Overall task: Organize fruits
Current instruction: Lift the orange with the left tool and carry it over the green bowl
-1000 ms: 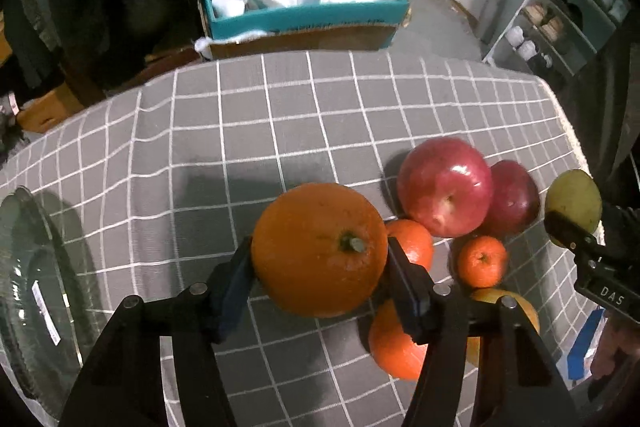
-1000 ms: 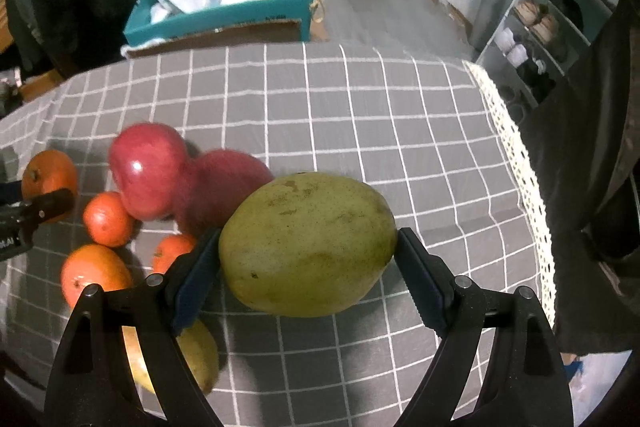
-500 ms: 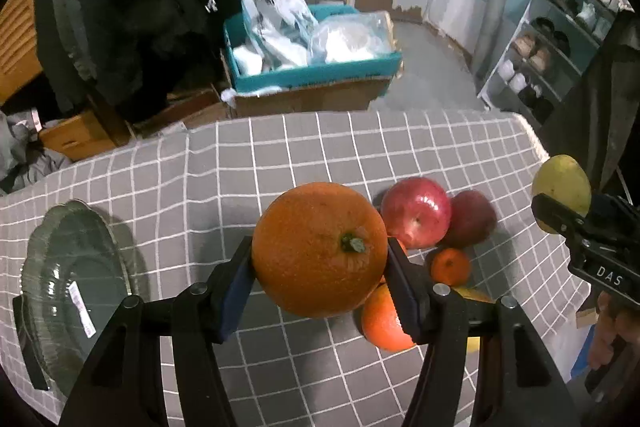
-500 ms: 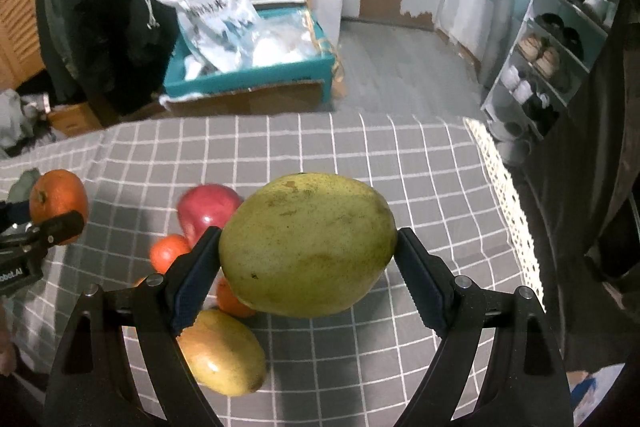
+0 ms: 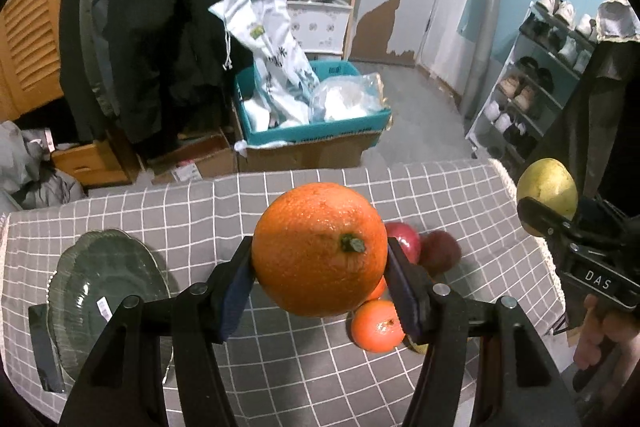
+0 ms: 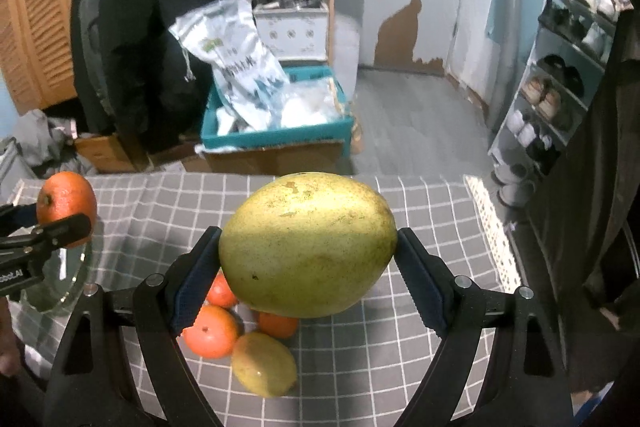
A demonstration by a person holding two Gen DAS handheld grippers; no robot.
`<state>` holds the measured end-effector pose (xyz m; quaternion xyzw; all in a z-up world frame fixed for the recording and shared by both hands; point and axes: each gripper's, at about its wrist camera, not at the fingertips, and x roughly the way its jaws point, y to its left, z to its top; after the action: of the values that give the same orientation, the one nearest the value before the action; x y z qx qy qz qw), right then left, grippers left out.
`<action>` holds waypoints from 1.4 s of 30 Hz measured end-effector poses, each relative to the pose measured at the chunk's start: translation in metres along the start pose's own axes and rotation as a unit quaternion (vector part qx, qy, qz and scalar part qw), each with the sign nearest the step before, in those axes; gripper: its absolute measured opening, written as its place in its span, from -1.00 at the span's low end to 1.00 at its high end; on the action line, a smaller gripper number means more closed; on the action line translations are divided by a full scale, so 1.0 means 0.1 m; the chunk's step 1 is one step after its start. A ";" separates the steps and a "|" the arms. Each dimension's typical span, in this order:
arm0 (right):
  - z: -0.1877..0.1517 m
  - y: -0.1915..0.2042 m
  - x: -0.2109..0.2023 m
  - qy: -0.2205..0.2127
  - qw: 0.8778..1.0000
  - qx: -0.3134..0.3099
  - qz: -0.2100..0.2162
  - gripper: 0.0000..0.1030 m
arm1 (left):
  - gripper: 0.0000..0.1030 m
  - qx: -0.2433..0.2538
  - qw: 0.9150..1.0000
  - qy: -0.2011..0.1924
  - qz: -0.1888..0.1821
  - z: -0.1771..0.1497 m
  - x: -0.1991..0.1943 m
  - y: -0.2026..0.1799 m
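Note:
My left gripper (image 5: 320, 261) is shut on a large orange (image 5: 320, 251), held high above the grey checked tablecloth (image 5: 192, 211). My right gripper (image 6: 308, 253) is shut on a big yellow-green mango (image 6: 308, 245), also lifted well off the table. Each gripper shows in the other's view: the mango (image 5: 547, 193) at the right edge, the orange (image 6: 66, 205) at the left edge. Below lie two red apples (image 5: 438, 251), small oranges (image 5: 378, 325) (image 6: 210, 331) and a second mango (image 6: 264, 363). A green glass plate (image 5: 106, 291) sits on the table's left.
Beyond the table's far edge stands a teal box (image 5: 312, 123) with white bags on cardboard cartons. Dark coats (image 5: 152, 27) hang at the back left, a shoe rack (image 5: 536, 87) stands at the right. A hand (image 5: 608, 331) holds the right gripper's handle.
Both grippers have risen with their fruit still clamped. The table and the fruit pile look smaller and lower, and more of the room behind shows.

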<state>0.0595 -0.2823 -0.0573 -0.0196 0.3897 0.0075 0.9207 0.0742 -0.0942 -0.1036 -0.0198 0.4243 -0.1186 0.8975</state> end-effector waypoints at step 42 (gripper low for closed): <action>0.49 1.08 -0.65 -0.083 0.989 -0.056 0.108 0.65 | 0.24 -0.048 0.991 -0.112 0.055 0.00 -1.11 0.79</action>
<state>0.0463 -0.1723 0.0207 -0.0281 0.3108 0.1300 0.9411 0.0219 0.0079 -0.0303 -0.0522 0.3270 -0.0454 0.9425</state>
